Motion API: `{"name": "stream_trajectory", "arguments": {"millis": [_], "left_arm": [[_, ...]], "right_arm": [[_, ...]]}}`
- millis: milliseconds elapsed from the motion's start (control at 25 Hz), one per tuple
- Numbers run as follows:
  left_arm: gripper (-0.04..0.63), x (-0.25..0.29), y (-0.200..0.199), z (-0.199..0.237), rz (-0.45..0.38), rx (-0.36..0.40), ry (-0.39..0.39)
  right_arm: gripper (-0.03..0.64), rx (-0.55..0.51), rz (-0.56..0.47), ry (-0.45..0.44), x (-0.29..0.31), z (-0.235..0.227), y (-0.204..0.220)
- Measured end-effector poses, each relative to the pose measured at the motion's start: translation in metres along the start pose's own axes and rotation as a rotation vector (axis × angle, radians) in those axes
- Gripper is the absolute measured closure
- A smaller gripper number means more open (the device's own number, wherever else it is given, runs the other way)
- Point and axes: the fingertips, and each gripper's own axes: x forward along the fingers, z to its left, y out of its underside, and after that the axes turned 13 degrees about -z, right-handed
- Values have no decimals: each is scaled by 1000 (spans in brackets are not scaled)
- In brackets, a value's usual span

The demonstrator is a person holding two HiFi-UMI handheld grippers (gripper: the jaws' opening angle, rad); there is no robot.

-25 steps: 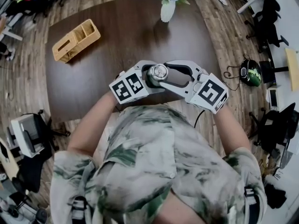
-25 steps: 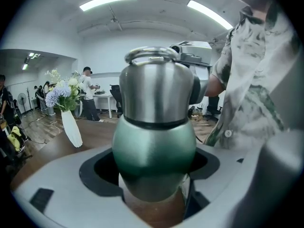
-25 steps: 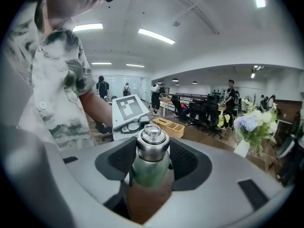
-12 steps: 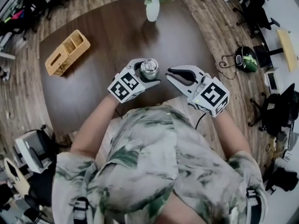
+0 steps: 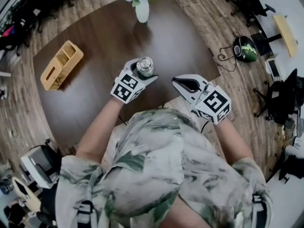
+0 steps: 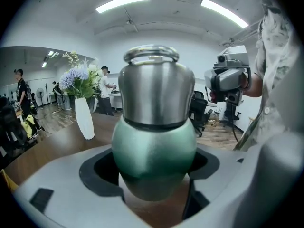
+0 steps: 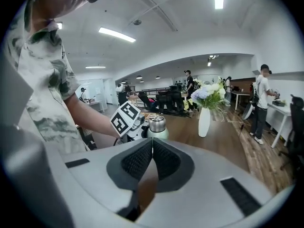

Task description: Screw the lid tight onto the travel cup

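Note:
The travel cup (image 6: 154, 146) has a green body and a steel lid (image 6: 156, 87) that sits on top of it. My left gripper (image 6: 154, 172) is shut on the green body, one jaw on each side. In the head view the cup (image 5: 145, 66) is upright in the left gripper (image 5: 142, 73) over the dark table (image 5: 95, 46). My right gripper (image 5: 175, 80) is off to the cup's right and apart from it. Its jaws have just been closing and now meet with nothing between them. From the right gripper (image 7: 152, 142) the cup (image 7: 157, 127) shows beyond the shut tips.
A white vase with flowers (image 5: 141, 8) stands at the table's far side. A wooden organiser (image 5: 59, 64) lies at the left. The table's near edge runs just under both grippers. Office chairs, cables and a helmet (image 5: 246, 47) sit on the floor at the right.
The right gripper was around the lid a second ago. It has let go, pulled away to the right and shut. The left gripper has carried the cup a little leftward.

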Motion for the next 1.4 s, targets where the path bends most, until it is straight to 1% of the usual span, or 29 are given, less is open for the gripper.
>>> {"name": "stream_trajectory", "arguments": {"millis": [200,440,600,960,1400], "left_arm": [[201,16,9,8,-17,-7,-30],[201,32,25,14,1,-17,-59],[201,44,37,20,8,-36,-82],[201,69,62,39,20,-27,-132],[201,92,81,51,26,-30,-153]], "right_arm": [[595,36,20,55,-12,-5,15],[595,79,39,99,-23,-10,30],[595,100,48,123,-28,-13,35],[595,126,89,161,-49,-21,49],[595,147,120,184,-58,-29,60]]}}
